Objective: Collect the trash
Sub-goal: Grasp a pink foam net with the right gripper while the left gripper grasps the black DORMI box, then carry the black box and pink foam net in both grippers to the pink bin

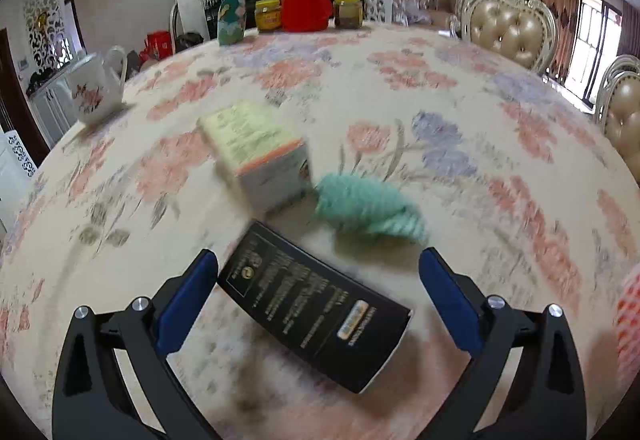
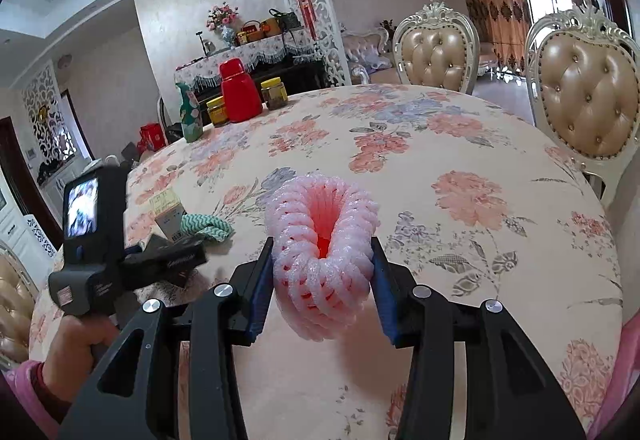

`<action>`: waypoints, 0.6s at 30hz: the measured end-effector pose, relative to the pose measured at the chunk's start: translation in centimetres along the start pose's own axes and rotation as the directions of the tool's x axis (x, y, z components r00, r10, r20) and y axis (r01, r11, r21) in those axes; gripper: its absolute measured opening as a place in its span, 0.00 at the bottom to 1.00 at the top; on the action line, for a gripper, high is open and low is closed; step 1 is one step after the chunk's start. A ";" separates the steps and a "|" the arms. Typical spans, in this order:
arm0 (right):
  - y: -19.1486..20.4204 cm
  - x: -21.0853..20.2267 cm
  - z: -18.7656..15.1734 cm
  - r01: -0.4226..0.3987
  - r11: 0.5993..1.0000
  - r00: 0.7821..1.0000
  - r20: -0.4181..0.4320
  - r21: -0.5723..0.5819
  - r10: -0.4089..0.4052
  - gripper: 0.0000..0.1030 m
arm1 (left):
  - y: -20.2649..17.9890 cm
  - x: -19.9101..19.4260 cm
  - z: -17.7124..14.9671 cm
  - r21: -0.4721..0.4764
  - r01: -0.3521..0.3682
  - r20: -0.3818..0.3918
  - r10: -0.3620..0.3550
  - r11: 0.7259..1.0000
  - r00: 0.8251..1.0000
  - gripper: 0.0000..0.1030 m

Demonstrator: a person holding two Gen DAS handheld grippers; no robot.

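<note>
Our right gripper is clamped on the pink foam net, soft n squishy, weighs nothing imo. Left gripper is wide open w/ the black box on the table between its fingers. Stiff card, so we'd grab across the narrow sides.

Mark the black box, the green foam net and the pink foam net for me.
black box (image 1: 316, 314): left wrist view, middle of its printed top face.
green foam net (image 1: 370, 209): left wrist view, centre of the ribbed body.
pink foam net (image 2: 324, 260): right wrist view, front ribbing below the opening.
</note>
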State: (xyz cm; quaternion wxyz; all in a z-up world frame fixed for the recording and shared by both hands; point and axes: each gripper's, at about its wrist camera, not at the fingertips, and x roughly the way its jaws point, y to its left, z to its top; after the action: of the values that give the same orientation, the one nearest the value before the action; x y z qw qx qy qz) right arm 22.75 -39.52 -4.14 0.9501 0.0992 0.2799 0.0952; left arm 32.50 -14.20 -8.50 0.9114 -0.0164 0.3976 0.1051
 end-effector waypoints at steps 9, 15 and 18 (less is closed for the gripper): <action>2.1 -0.2 -1.6 -0.041 0.999 0.999 -0.023 -0.012 0.041 0.43 | 6.3 -1.4 -2.3 -0.038 0.085 0.000 -0.085 0.996 0.996 0.87; 4.8 -0.7 -2.5 -0.055 0.997 0.998 -0.039 -0.049 0.053 0.43 | 8.5 -2.2 -3.7 -0.054 0.155 -0.019 -0.156 0.986 0.988 0.87; 6.0 -1.1 -3.0 -0.064 0.996 0.997 -0.046 -0.061 0.062 0.43 | 9.3 -3.5 -4.5 -0.028 0.187 0.015 -0.187 0.982 0.982 0.87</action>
State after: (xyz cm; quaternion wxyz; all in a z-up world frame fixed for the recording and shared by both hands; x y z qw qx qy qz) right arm 19.39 -33.62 -4.63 0.9430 0.0762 0.2942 0.1359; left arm 25.04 -6.25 -8.47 0.9193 -0.0664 0.3871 0.0248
